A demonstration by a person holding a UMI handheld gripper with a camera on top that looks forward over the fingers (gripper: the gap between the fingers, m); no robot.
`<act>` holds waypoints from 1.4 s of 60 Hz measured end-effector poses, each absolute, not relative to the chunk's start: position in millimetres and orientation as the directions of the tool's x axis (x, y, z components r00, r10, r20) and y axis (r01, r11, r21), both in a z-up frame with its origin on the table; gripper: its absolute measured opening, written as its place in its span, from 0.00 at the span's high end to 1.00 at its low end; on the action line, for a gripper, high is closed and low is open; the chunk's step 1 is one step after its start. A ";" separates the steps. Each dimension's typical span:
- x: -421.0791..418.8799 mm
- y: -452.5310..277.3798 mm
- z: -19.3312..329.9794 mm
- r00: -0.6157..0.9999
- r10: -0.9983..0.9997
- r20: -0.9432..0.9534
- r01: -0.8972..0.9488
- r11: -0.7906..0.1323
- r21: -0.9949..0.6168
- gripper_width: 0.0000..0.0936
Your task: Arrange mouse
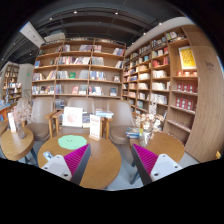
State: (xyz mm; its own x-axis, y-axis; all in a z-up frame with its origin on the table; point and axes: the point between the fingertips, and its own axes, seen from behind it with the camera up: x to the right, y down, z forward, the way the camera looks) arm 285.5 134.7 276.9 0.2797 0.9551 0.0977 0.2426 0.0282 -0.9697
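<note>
Looking forward along the gripper (108, 160), we see its two fingers spread apart with nothing held between them; the claw is released. The left finger (70, 160) and the right finger (148, 160) each carry a magenta pad on the inner face.

Just ahead of the fingers stands a round wooden table (98, 165). A green round mat (72, 142) lies on its far part, close beyond the left finger. Behind the mat, on the same table, we note an upright white card (73, 117) and a second white card (96, 127) beside it. We cannot find the mouse anywhere here; no object on the table can be identified as one.

A second round table (14, 146) stands to the left, with a vase of dried stems (20, 115) on it. A third table (165, 145) stands to the right, beyond the right finger, with a bunch of flowers (148, 122) near its far edge.

Tall wooden bookshelves (78, 72) filled with books line the back wall, and more shelves (165, 80) run along the right wall. A yellow picture (187, 59) sits on an upper shelf at the right.
</note>
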 end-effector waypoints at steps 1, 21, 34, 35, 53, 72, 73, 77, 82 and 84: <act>293.0 131.2 280.8 0.276 0.956 0.097 0.249 0.027 -0.968 0.09; 271.5 72.0 225.7 0.181 0.981 0.070 0.342 0.004 -0.940 0.09; 260.2 6.6 193.8 0.088 0.994 0.062 0.380 0.024 -0.925 0.09; 260.2 2.0 192.5 0.082 0.995 0.063 0.383 0.027 -0.924 0.09; 252.8 -102.1 128.0 -0.053 0.999 -0.008 0.465 0.018 -0.885 0.09; 230.2 -160.6 66.1 -0.102 0.995 -0.006 0.491 0.045 -0.870 0.09; 228.1 -161.8 64.6 -0.102 0.995 -0.004 0.489 0.046 -0.871 0.09; 217.2 -168.1 59.5 -0.104 0.995 -0.010 0.481 0.042 -0.876 0.09; 200.8 -173.6 50.1 -0.096 0.995 -0.023 0.475 0.025 -0.880 0.09; 194.2 -174.3 49.1 -0.090 0.996 -0.024 0.472 0.021 -0.881 0.09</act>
